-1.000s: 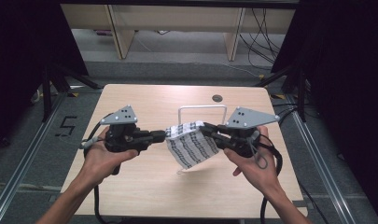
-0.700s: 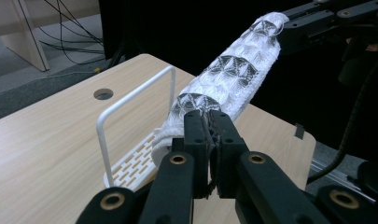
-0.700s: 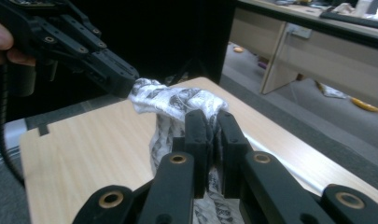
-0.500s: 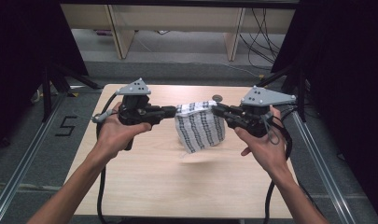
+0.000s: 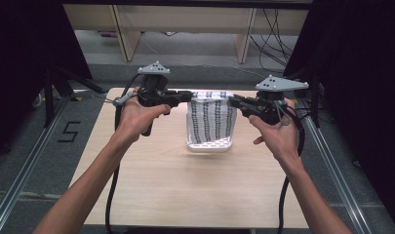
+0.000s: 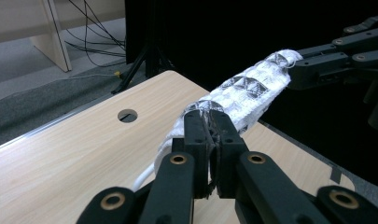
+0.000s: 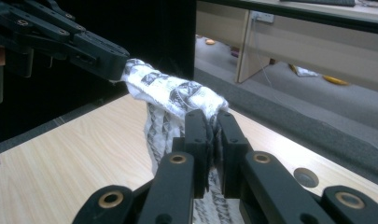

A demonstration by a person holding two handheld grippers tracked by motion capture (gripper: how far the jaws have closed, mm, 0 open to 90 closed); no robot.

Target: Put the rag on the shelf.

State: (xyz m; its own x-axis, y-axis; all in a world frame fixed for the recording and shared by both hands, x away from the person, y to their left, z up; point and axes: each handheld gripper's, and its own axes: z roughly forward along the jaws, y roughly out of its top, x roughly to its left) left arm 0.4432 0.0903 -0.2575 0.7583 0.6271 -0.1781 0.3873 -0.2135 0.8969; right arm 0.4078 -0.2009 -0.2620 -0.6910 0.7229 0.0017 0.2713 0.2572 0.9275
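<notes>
I have the left gripper (image 5: 189, 97) clamped on one top corner of the patterned cloth (image 5: 210, 119), the right gripper (image 5: 232, 101) on the other. The cloth hangs stretched between them, its lower edge touching the table (image 5: 151, 180).

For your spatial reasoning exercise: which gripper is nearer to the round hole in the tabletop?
Right. The right gripper holds the patterned cloth by its corner on the side of the table where the hole lies near the far edge; the left gripper clamps the opposite corner, farther away.

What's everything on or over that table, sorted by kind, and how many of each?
Patterned cloth: 1
Hand-held tongs: 2, left tongs and right tongs, each clamped on a top corner of the cloth
Round holes in the table: 1
Total: 4
</notes>
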